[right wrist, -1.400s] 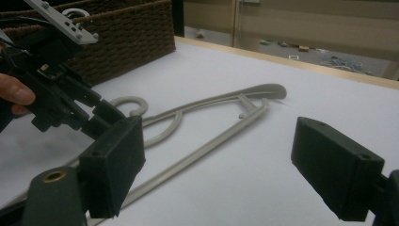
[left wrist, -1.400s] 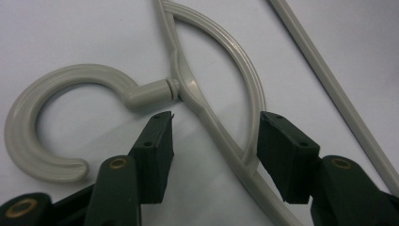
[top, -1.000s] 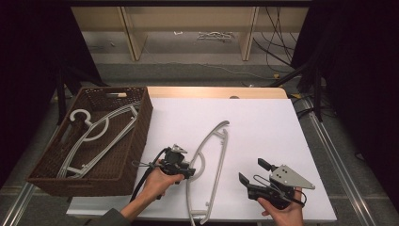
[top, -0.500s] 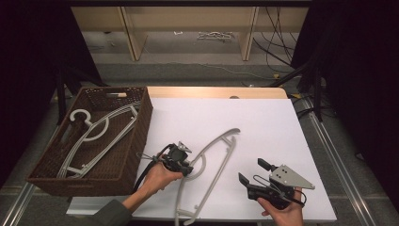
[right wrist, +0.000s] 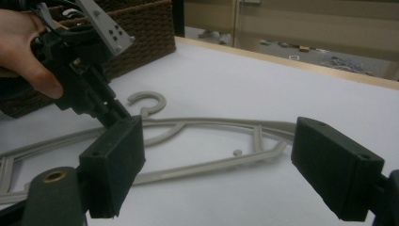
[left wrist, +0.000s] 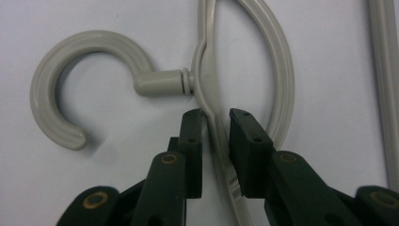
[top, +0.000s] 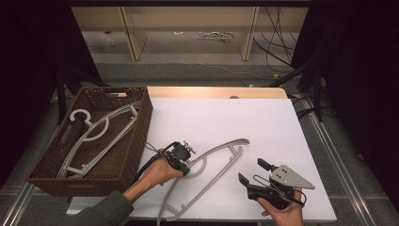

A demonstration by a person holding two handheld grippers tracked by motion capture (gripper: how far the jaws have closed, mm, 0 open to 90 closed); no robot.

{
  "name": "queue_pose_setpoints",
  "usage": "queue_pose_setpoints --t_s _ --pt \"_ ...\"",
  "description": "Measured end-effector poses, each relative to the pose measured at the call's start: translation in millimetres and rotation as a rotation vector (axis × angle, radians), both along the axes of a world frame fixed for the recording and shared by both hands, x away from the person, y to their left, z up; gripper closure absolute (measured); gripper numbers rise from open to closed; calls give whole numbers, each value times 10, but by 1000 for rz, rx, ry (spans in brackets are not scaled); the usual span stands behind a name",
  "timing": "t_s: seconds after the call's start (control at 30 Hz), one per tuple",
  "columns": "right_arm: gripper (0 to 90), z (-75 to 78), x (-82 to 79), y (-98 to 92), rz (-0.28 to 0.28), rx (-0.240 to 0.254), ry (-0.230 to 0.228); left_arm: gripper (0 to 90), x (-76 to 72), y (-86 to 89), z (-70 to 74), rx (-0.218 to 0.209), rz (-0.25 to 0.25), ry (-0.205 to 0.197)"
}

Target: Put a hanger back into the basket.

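L gripper (top: 184, 163) had just been closing its jaws, and in the left gripper view they sat clamped on the thin top bar of the grey hanger (top: 207, 175), just beside the hook neck (left wrist: 164, 81). Vs a second earlier the hanger had swung on the white table (top: 244, 122), its far arm now pointing more to the right. Judging by that, grasp looked secured, lift toward the wicker basket (top: 136, 141) likely next; another hanger (top: 94, 136) lay inside. R gripper (top: 256, 176) hovered near the table's front edge, jaws wide apart, holding nothing. Lots of bare table behind; basket wall close on the left
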State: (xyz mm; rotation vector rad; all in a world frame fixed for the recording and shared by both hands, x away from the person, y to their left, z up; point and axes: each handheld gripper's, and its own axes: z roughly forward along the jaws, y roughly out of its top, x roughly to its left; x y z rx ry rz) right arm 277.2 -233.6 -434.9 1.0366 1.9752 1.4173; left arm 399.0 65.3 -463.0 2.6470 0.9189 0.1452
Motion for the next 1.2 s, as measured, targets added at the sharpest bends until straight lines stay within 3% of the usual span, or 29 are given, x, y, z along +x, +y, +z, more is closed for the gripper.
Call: queue_pose_setpoints --t_s 0.1,0.33,0.37,0.4,0.43,0.5,0.53,0.7,0.87,1.03,1.2 --pt "189 -4 5 5 -1 2 -6 758 41 -21 6 2 10 37" --pt "189 -5 6 8 1 2 -9 790 57 -4 10 4 -9 26" --pt "190 -4 5 8 1 3 -9 811 56 4 1 -19 10 23" --pt "189 -6 7 7 0 2 -9 823 62 15 -6 -30 -4 17" --pt "190 -11 12 10 9 19 -5 824 73 23 0 -23 -13 19" --pt "189 -2 5 -3 1 -7 1 824 66 13 -2 -24 -12 11" --pt "189 -4 5 4 0 5 -2 824 72 19 2 -19 -21 12" --pt "190 5 -2 -3 3 -6 11 826 108 58 20 -19 -35 -15" --pt "190 -7 12 2 2 1 -7 826 122 75 88 -6 -51 -51" --pt "190 -12 15 7 6 13 -7 828 115 74 237 -6 -76 -109" --pt "190 -10 13 9 8 18 -5 827 106 104 398 -34 -99 -160"
